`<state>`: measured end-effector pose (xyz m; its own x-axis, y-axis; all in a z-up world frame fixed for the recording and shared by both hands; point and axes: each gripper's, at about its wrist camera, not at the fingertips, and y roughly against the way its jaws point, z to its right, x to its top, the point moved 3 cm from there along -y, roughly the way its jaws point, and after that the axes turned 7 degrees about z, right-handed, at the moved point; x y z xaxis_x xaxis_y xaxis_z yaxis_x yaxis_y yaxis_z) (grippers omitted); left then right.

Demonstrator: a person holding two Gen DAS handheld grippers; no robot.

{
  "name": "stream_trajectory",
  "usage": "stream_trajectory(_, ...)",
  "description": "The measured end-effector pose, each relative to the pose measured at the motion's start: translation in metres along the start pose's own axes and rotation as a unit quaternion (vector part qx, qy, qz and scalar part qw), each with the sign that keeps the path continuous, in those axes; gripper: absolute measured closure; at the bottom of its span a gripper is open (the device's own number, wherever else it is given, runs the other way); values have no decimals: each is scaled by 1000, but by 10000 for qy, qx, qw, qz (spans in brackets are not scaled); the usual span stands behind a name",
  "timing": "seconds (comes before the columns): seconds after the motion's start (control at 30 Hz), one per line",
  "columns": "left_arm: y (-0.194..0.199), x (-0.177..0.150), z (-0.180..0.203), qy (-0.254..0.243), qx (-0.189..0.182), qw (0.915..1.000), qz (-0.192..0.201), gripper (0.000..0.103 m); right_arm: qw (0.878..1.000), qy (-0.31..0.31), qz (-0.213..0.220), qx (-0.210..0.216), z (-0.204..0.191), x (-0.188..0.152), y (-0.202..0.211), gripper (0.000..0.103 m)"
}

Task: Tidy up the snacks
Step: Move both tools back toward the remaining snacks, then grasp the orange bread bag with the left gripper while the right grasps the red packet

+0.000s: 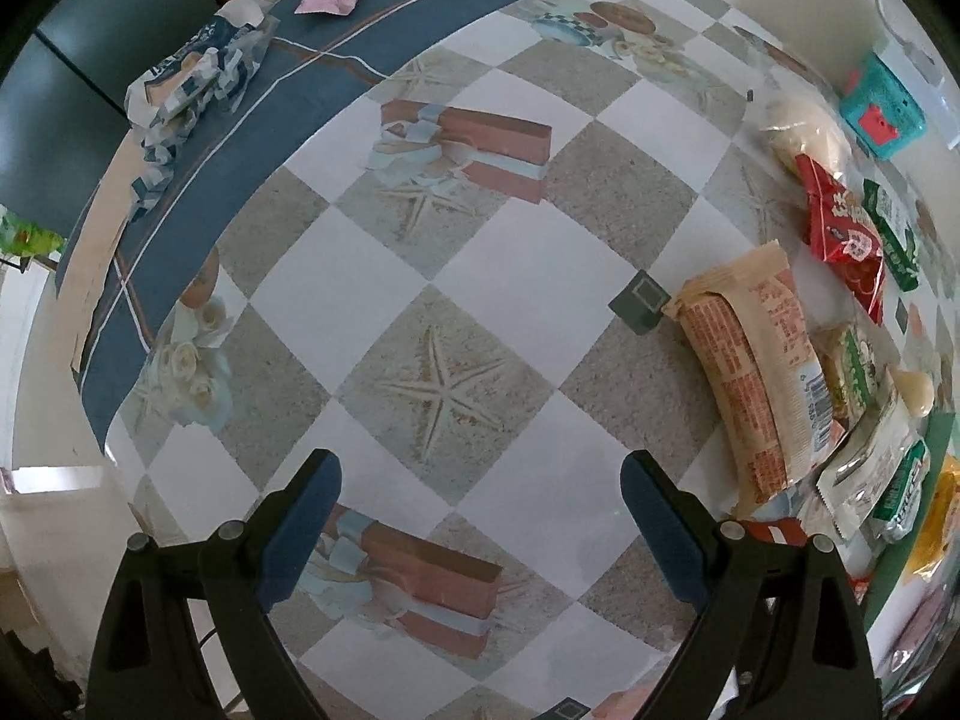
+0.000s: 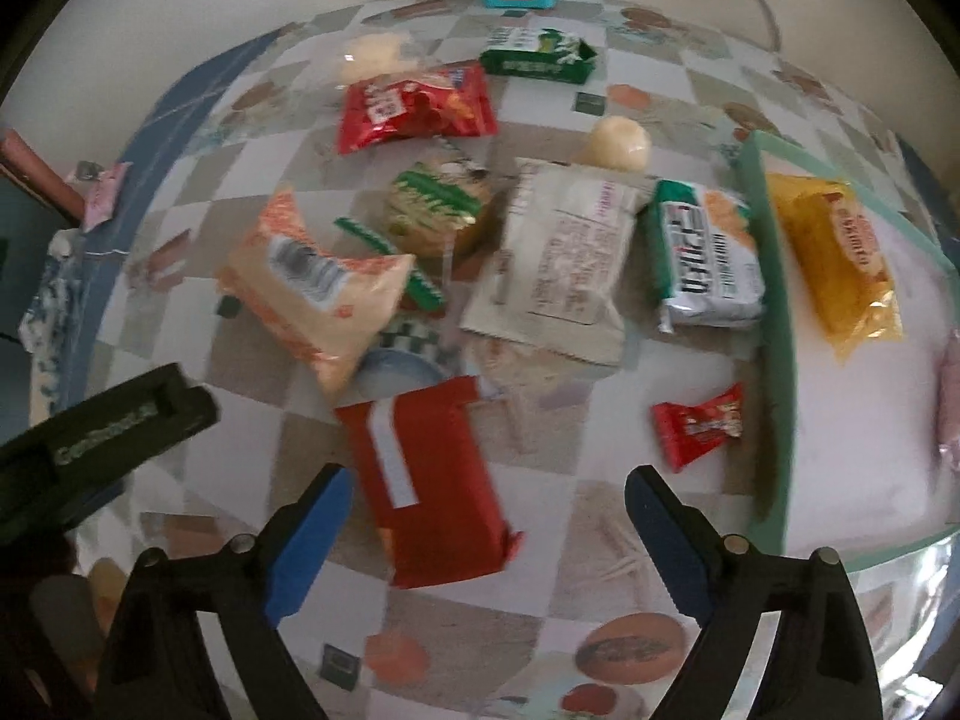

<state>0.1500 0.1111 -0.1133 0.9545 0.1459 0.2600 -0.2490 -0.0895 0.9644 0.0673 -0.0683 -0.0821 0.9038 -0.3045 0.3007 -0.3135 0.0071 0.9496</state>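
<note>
Checkered oilcloth covers the table (image 1: 480,276), printed with starfish and gift boxes, and a pale wall stands behind it; most of the snacks lie loose in a cluster on this cloth, while a tray (image 2: 774,324) with a green rim sits at the right and already holds a yellow packet (image 2: 840,258).

Right gripper (image 2: 489,534) points down with its jaws spread wide and nothing pressed between them; a red packet (image 2: 432,480) lies flat on the cloth just ahead of the blue pads and between their lines, so it looks like the next pick. Left gripper (image 1: 480,522) hangs spread and empty over bare cloth, well apart from the orange packet (image 1: 756,372) and the rest of the pile.

To do this pick well, I would centre the jaws across the red packet's narrow width rather than its length; come straight down until the pads straddle it, then close gently, since a soft wrapper may buckle or slide on slick cloth. The orange packet (image 2: 318,294) lies near its upper end, so a slightly low grip would avoid dragging that neighbour; lift clear of the green rim before setting it in the tray beside the yellow packet. A small red candy (image 2: 699,426) near the rim should not be knocked.
</note>
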Motion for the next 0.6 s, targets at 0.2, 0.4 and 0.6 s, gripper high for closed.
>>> stream_trajectory(0.2,2,3,-4,65,-23,10000,0,9,9999,-46,-140,50,-6,-2,-11,20)
stream_trajectory(0.4,13,12,3,154,-232,9996,97,9,9997,-191,-77,89,5,2,-18,38)
stream_trajectory(0.6,24,28,33,184,-746,9969,167,9,9992,-327,17,227,22,11,-20,55)
